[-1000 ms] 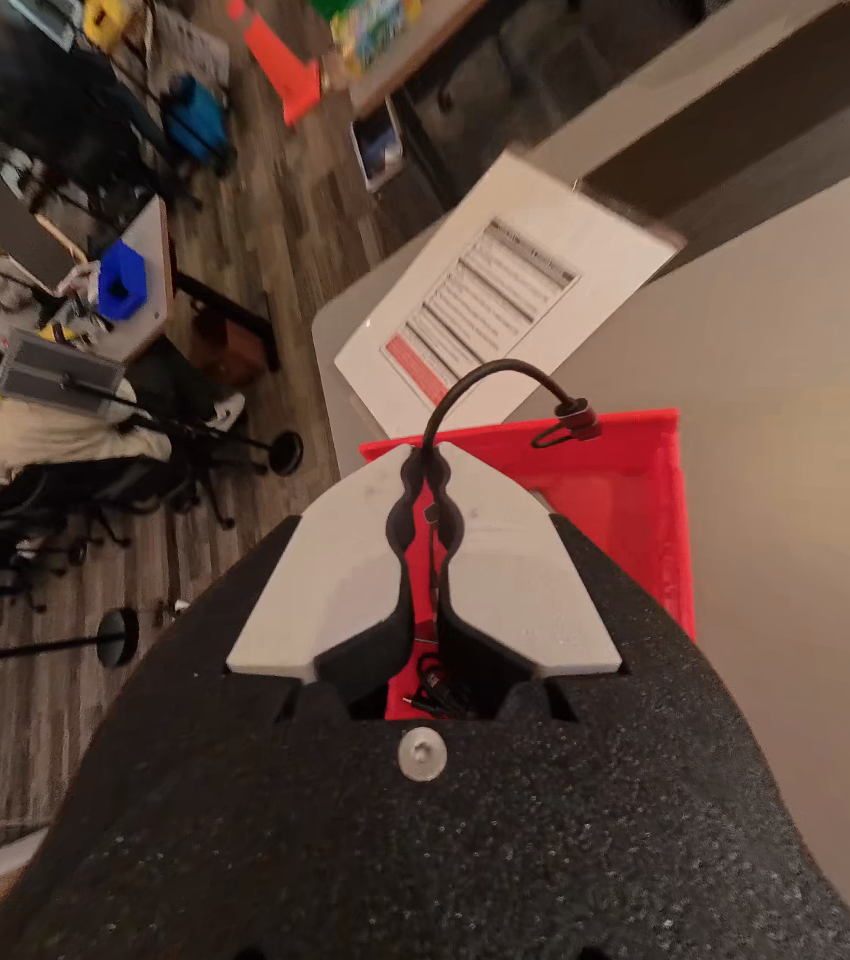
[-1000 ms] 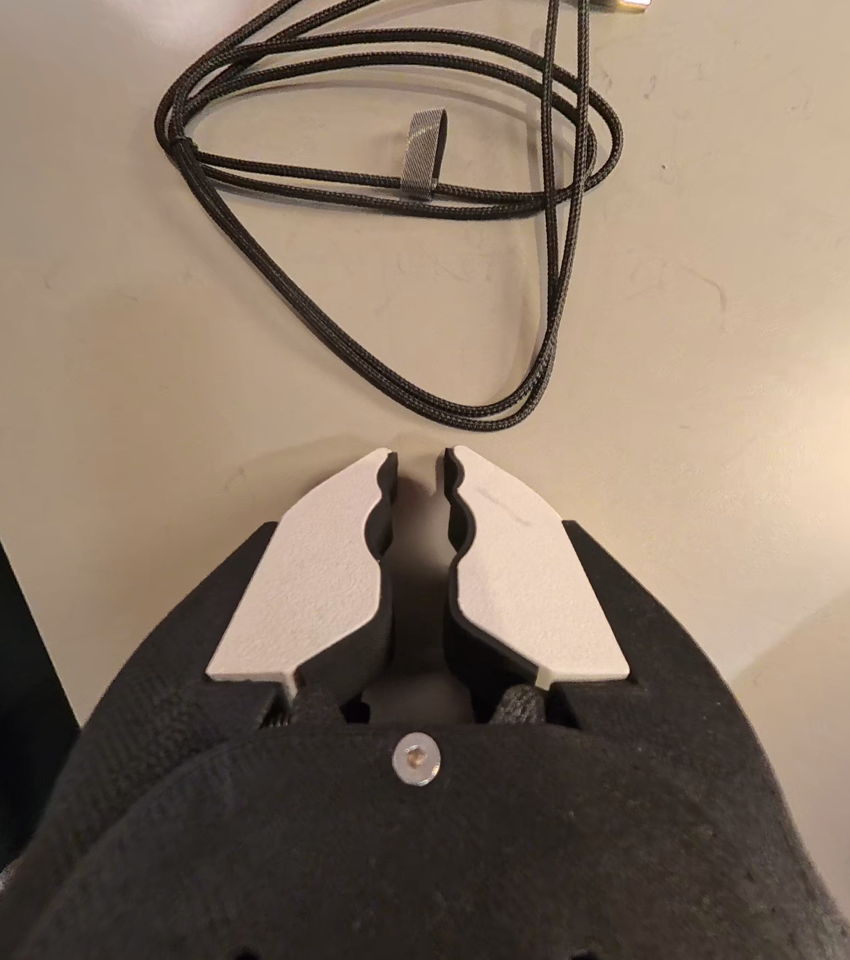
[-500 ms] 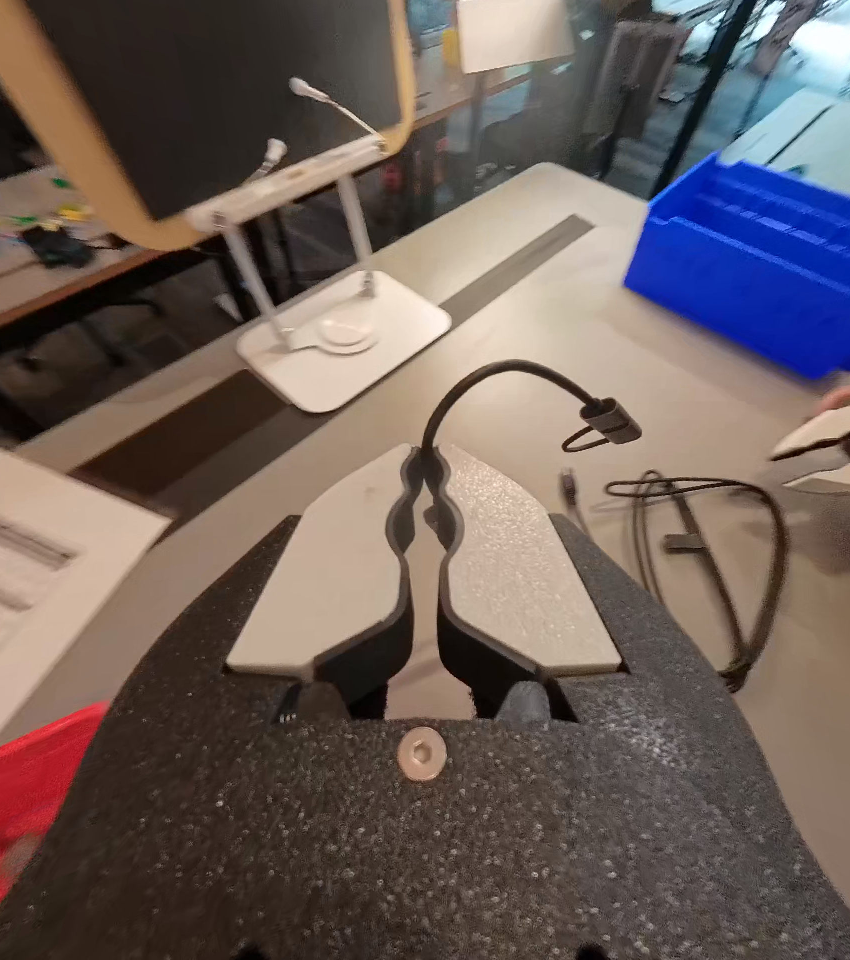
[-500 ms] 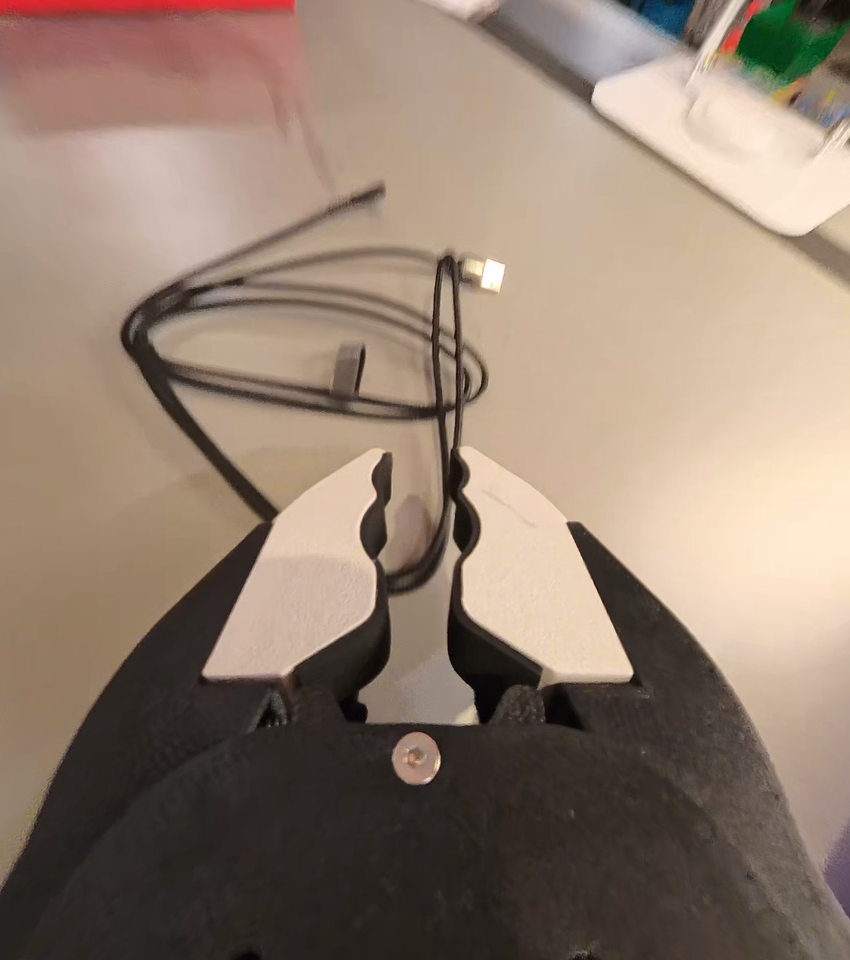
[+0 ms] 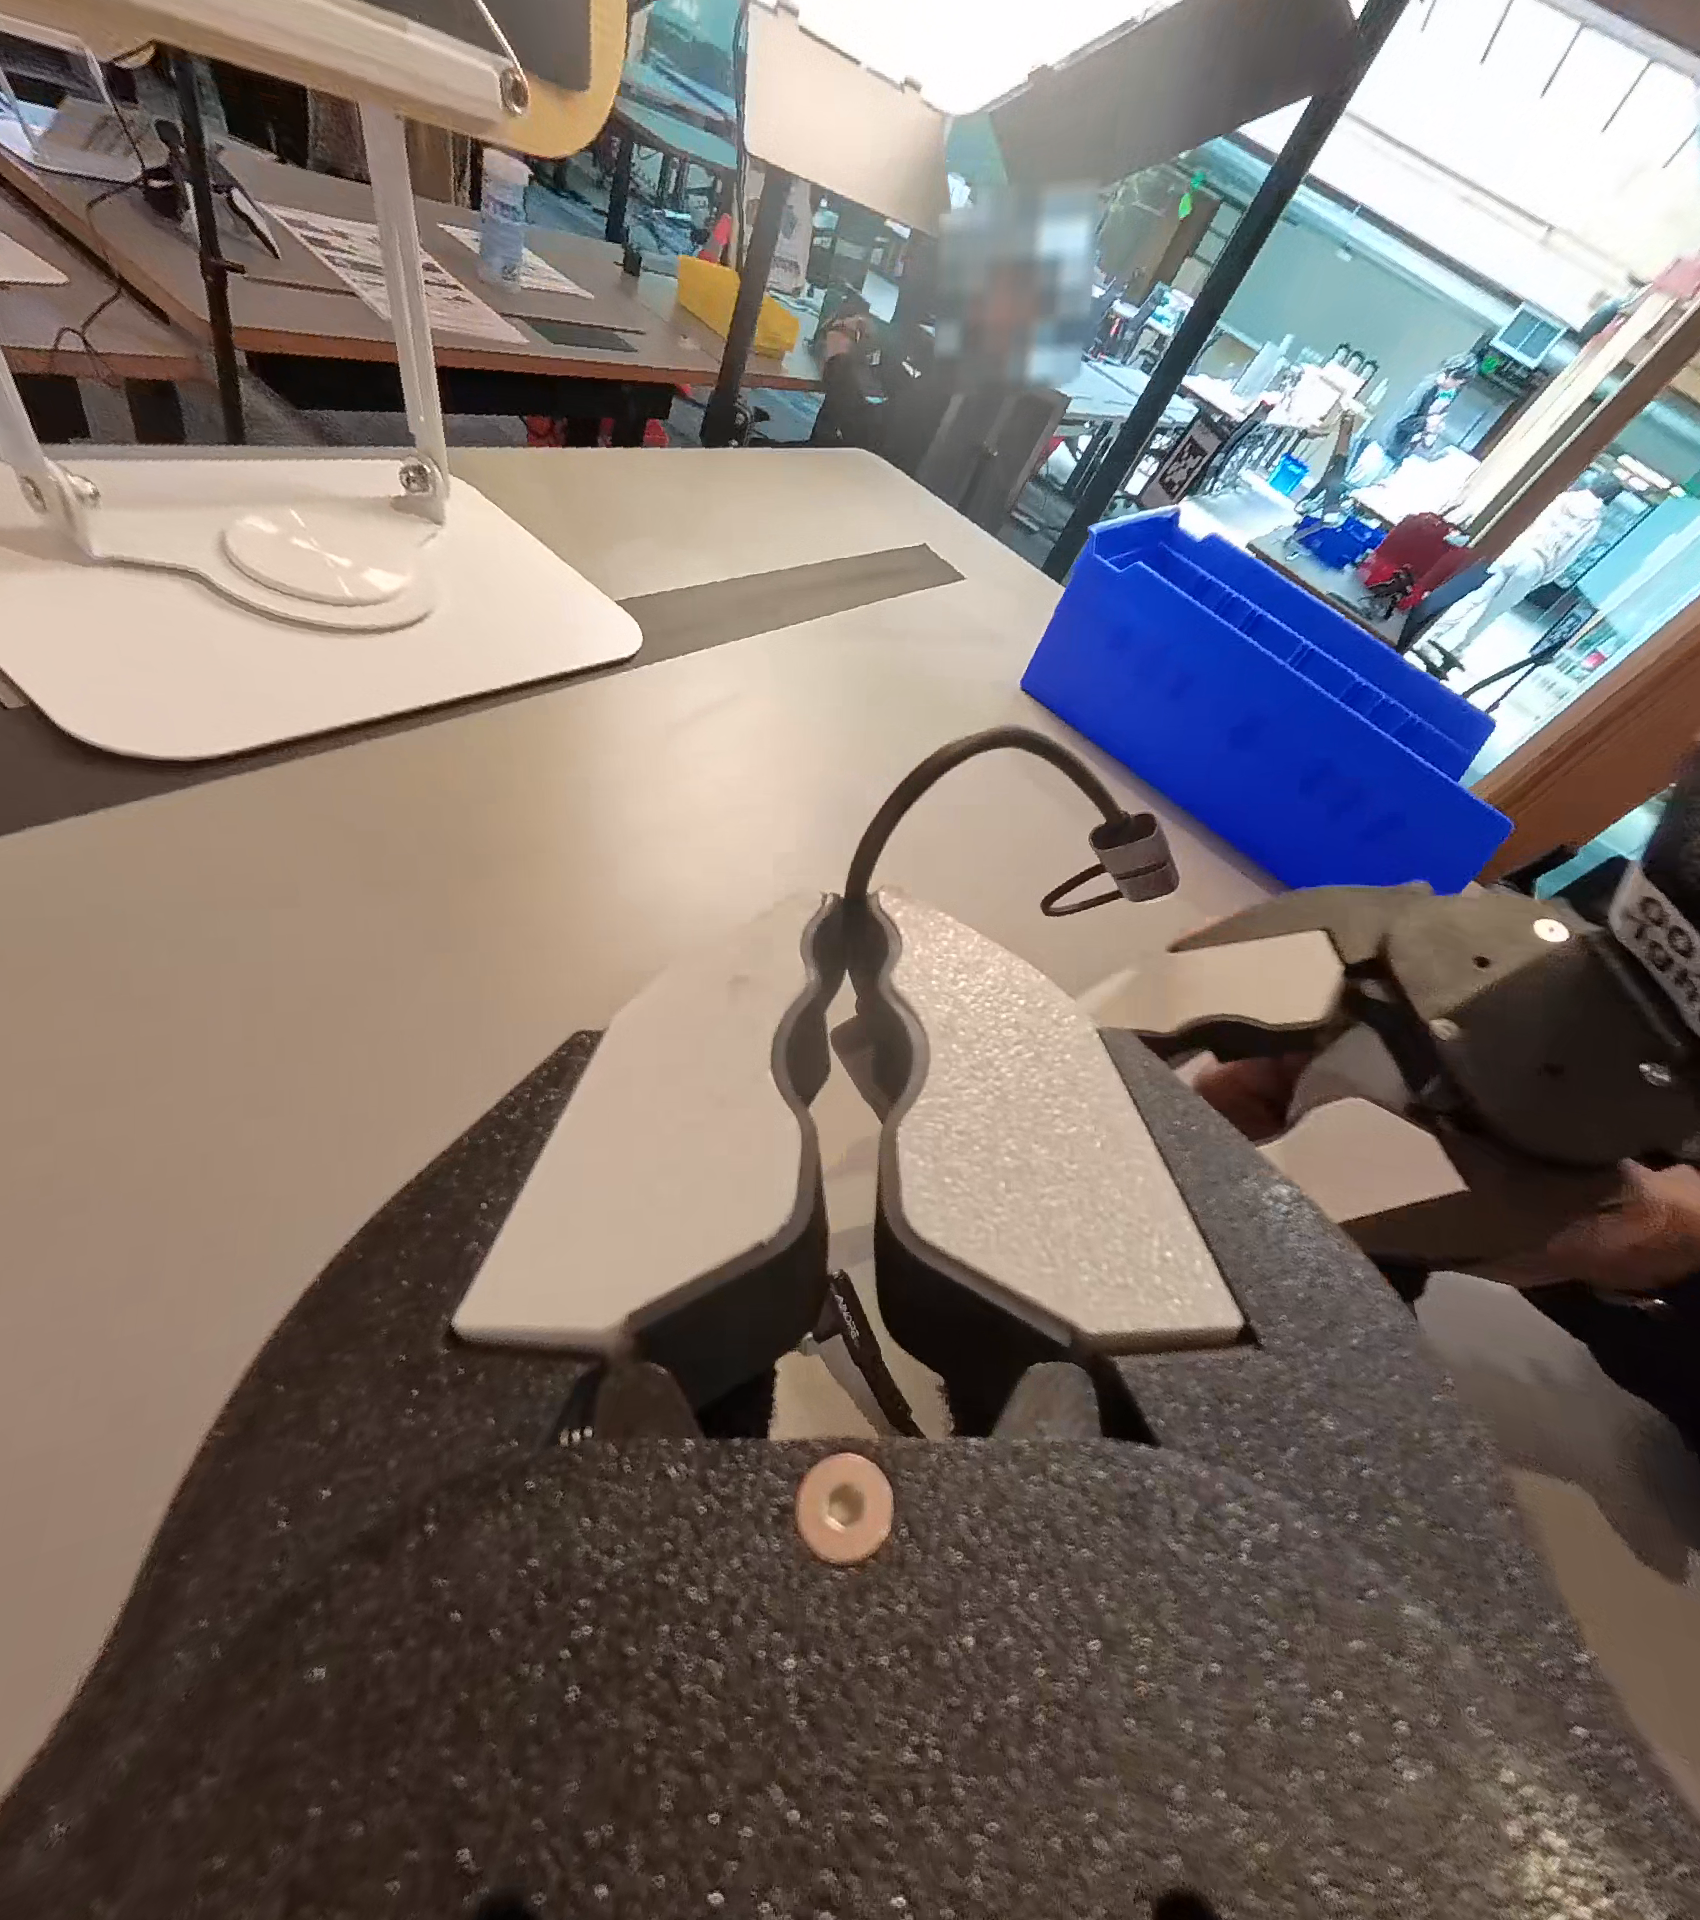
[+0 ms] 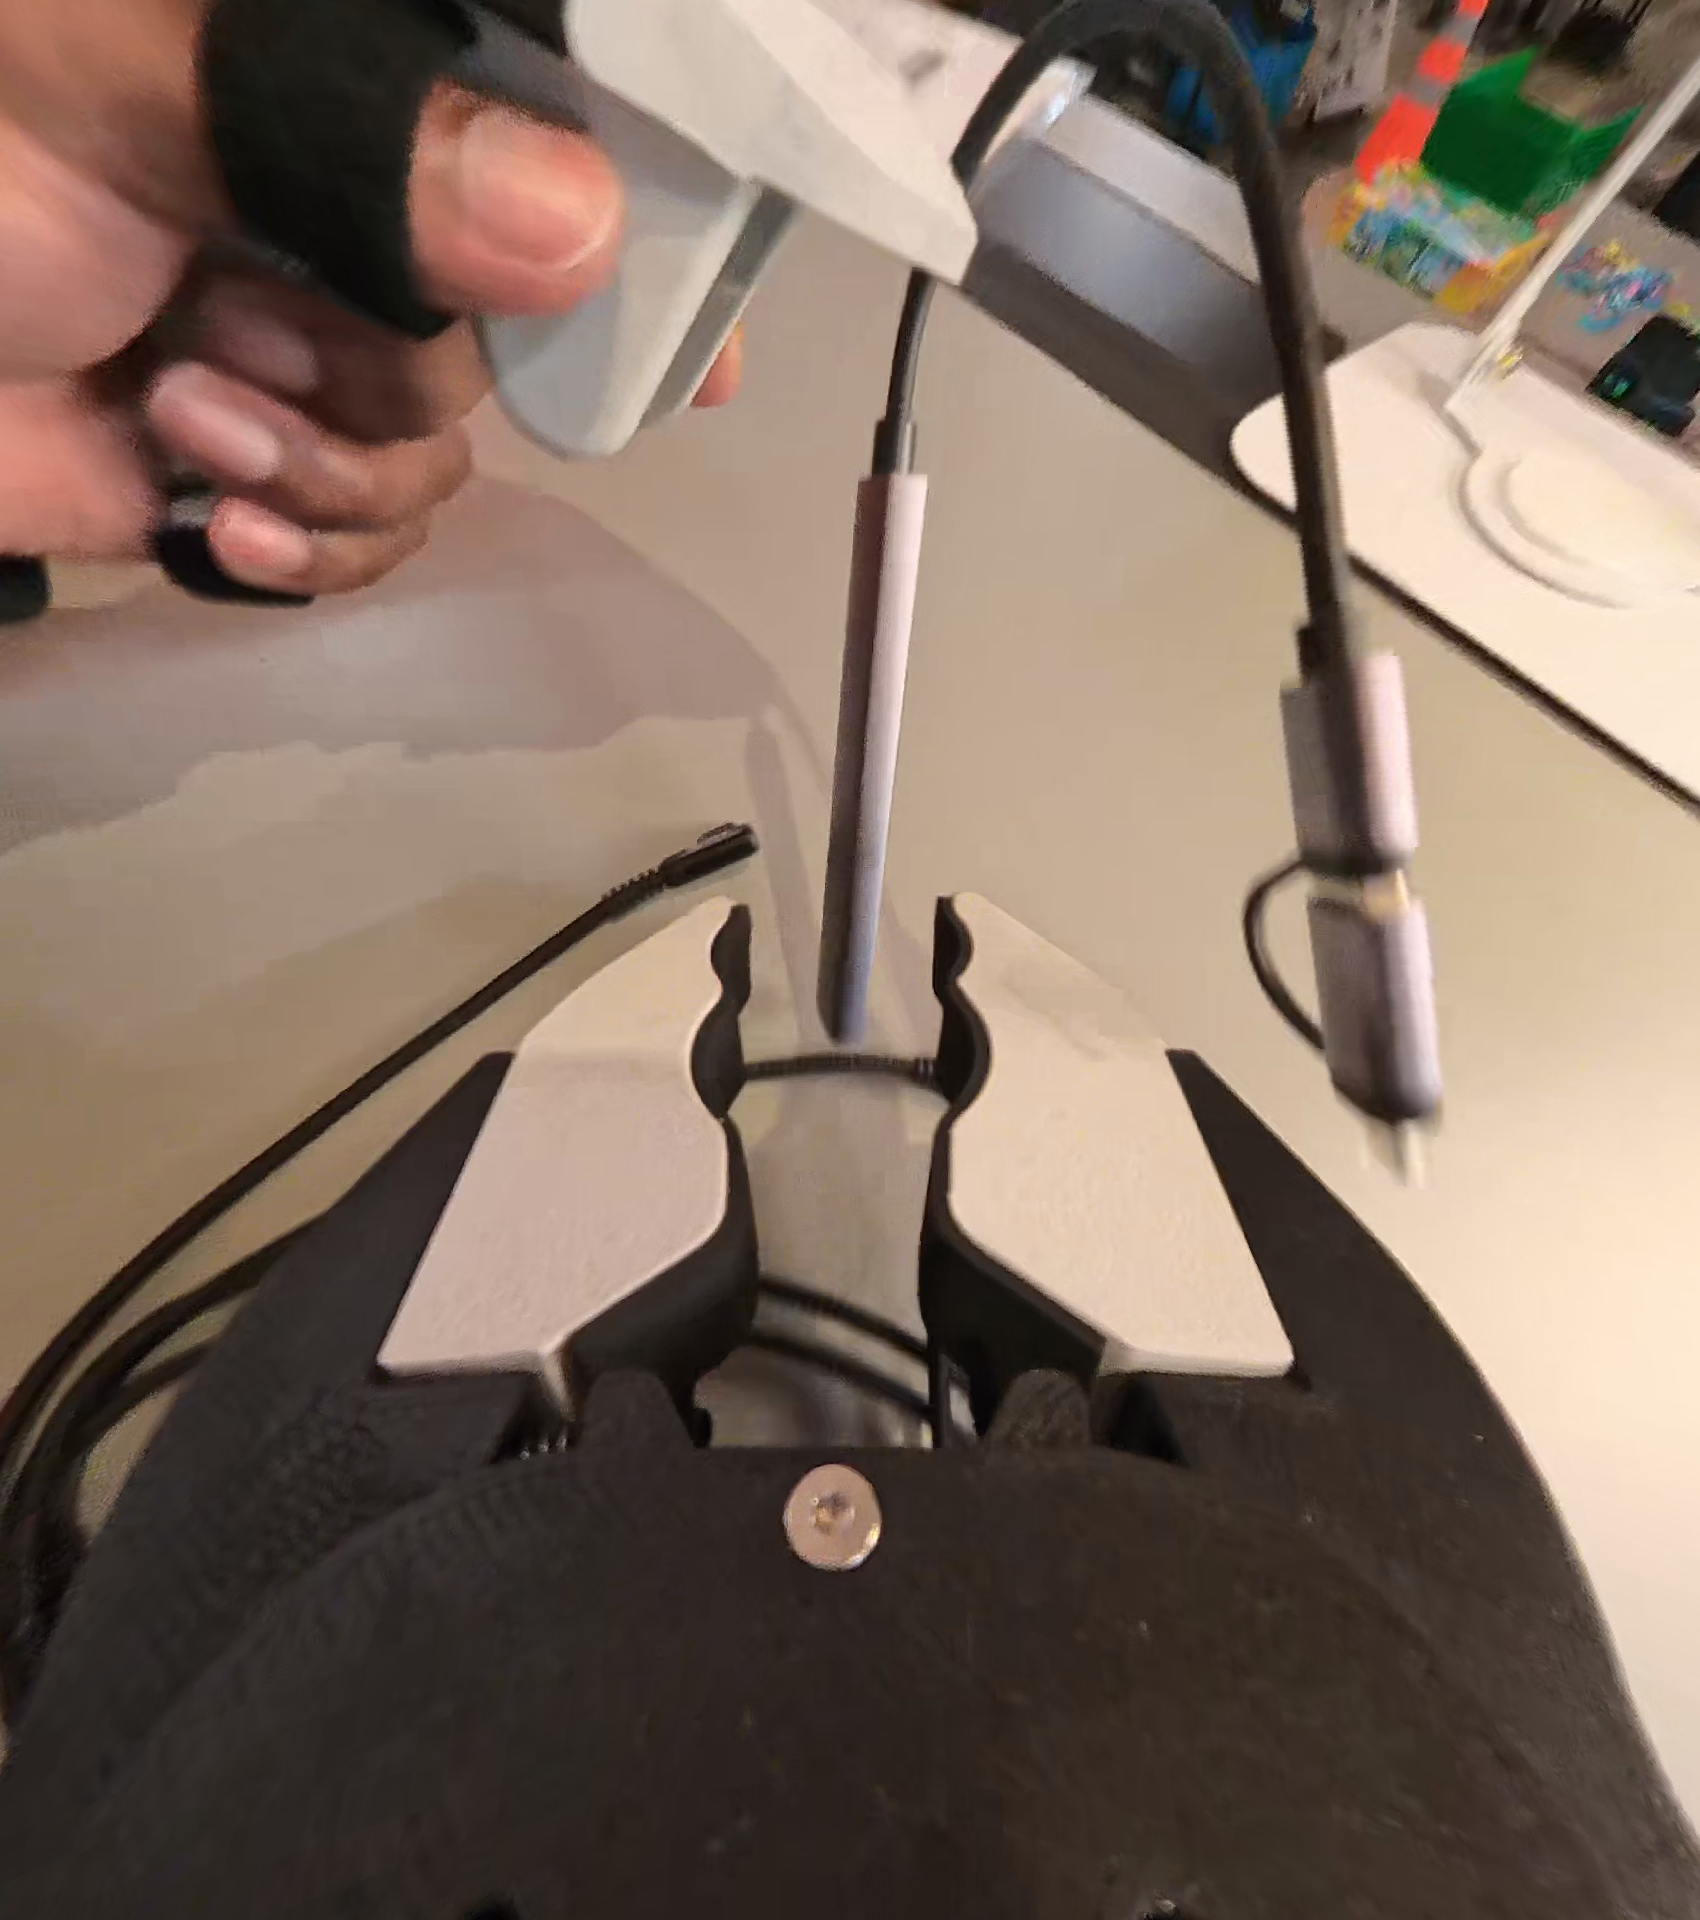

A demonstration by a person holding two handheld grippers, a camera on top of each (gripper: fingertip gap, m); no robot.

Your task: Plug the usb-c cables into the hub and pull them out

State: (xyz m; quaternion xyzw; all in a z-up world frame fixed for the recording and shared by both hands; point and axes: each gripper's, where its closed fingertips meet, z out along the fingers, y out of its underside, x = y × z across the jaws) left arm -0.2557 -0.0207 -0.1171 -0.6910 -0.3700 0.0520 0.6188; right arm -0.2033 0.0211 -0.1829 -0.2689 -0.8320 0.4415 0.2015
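Observation:
My left gripper (image 5: 851, 914) is shut on the hub's short black cable (image 5: 939, 769), which arcs up to a grey plug (image 5: 1132, 857). In the right wrist view the left gripper's fingers (image 6: 804, 135) are at the top. The slim grey hub (image 6: 877, 748) hangs from them, its lower end just in front of my right gripper (image 6: 846, 945), and the plug with its adapter (image 6: 1360, 831) dangles to the right. My right gripper is open and empty, low over the table; it also shows in the left wrist view (image 5: 1168, 987). A black braided usb-c cable (image 6: 472, 1023) lies coiled under it, one connector (image 6: 711, 847) to the left.
A white stand base (image 5: 254, 623) sits at the back left of the grey table (image 5: 306, 987), and shows in the right wrist view (image 6: 1552, 582). A blue bin (image 5: 1272, 707) stands at the back right. A hand (image 6: 202, 312) holds the left gripper. My right fingertips sit around 10 centimetres from my left ones. The left gripper is farther from the connector (image 6: 711, 847), some 12 centimetres, than the right, some 6 centimetres.
My left gripper has swung from over the red bin to the table, carrying the hub towards my right gripper. My right gripper has tilted up from the coiled cable and opened wider.

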